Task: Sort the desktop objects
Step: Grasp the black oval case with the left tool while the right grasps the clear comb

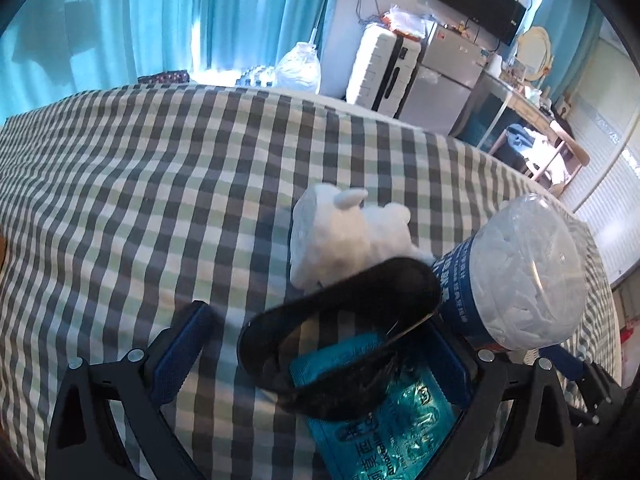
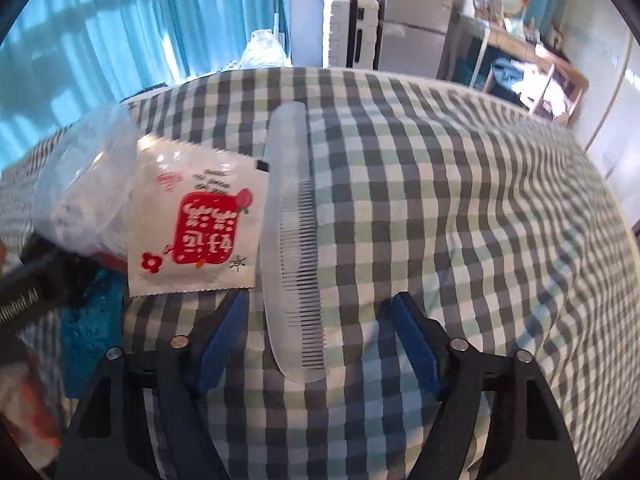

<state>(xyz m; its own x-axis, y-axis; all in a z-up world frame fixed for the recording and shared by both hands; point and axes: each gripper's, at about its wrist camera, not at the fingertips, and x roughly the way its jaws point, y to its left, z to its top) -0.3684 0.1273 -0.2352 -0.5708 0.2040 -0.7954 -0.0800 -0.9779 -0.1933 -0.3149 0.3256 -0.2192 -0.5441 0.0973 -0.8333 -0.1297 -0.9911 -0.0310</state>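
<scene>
— Spreading wide, the right gripper (image 2: 316, 328) straddles the clear comb (image 2: 294, 256); a red-and-white sachet (image 2: 200, 220) lies at ten o'clock.
— And the left gripper (image 1: 320, 344)?
— Wide too, around a black band (image 1: 340, 320) and teal packet (image 1: 384, 428).

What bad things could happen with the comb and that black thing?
The right gripper is open around the clear plastic comb, which lies flat on the checked cloth; its fingers might pinch cloth instead. The white and red sachet touches the comb and may get dragged along. The open left gripper is crowded by the black oval ring, so the tall plastic jar might tip.
</scene>
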